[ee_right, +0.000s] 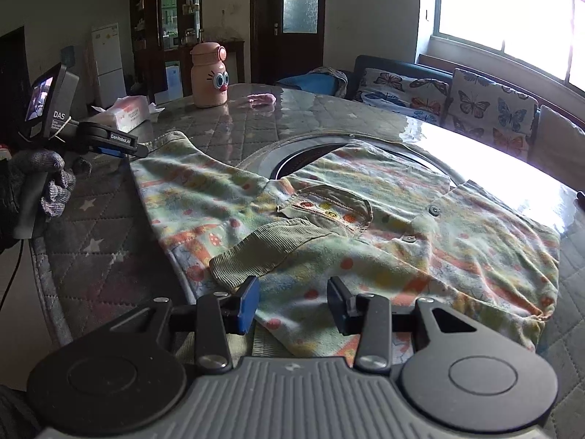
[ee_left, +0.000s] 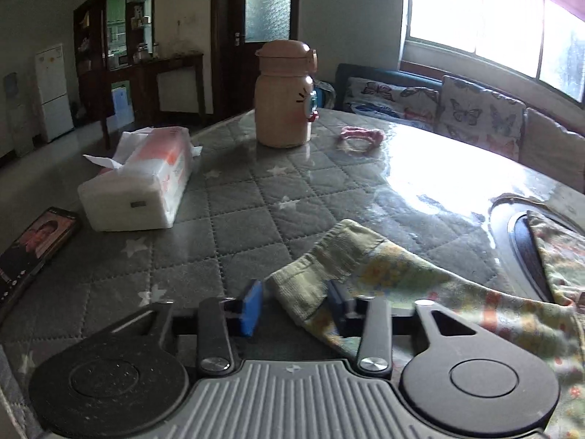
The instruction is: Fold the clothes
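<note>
A small patterned shirt in green, yellow and orange lies spread on the quilted table. One sleeve with a ribbed cuff is folded across its front. My right gripper is open, low over the near hem, beside that cuff. My left gripper is open with the other sleeve's ribbed cuff lying between its blue pads. The left gripper also shows in the right wrist view, at the shirt's far left sleeve.
A tissue pack, a peach cartoon bottle, a pink hair tie and a phone lie on the table. A round dark inset sits in the table under the shirt. A sofa with butterfly cushions stands behind.
</note>
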Demonstrator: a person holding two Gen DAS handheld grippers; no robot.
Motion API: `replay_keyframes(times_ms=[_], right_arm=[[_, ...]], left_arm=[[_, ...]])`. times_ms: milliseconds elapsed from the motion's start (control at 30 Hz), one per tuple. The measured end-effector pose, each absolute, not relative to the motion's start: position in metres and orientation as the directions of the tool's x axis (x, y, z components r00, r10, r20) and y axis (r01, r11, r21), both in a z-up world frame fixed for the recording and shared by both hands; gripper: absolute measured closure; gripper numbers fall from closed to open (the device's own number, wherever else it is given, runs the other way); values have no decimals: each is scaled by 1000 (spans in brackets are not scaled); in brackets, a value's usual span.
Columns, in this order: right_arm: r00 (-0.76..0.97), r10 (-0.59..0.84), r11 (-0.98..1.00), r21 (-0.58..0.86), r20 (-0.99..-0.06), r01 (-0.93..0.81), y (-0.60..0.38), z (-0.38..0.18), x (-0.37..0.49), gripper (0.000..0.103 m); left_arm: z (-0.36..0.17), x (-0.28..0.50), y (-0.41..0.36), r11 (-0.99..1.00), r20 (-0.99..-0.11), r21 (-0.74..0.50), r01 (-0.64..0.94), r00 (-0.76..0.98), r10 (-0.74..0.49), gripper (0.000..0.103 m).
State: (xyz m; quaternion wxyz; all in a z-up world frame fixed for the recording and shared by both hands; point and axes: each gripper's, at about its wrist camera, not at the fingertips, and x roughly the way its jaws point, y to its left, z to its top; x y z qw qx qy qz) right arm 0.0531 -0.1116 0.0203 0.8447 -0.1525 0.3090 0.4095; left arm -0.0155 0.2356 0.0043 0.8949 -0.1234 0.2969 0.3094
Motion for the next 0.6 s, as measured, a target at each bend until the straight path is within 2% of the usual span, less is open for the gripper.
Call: replay_keyframes(times_ms=[67,100,333,600], right_arm=[[479,602,620,-3,-639,-784,-113,23,52,62],[480,604,623,0,-636,-783,-115,24,51,62],[507,613,665,49,-606,-745,-133,35,53,62],[567,592,753,143,-573,-642,-175,41,67,62]], left_arm=[[8,-16,231,790,-600,-49,-611,650,466,93],[10,-16,229,795,-594,-53,-604,659,461,95],[47,-19,182,882,-522,-115,-457,783,337,95],[80,-6,92,981,-438,-166,-99,899,17,96]])
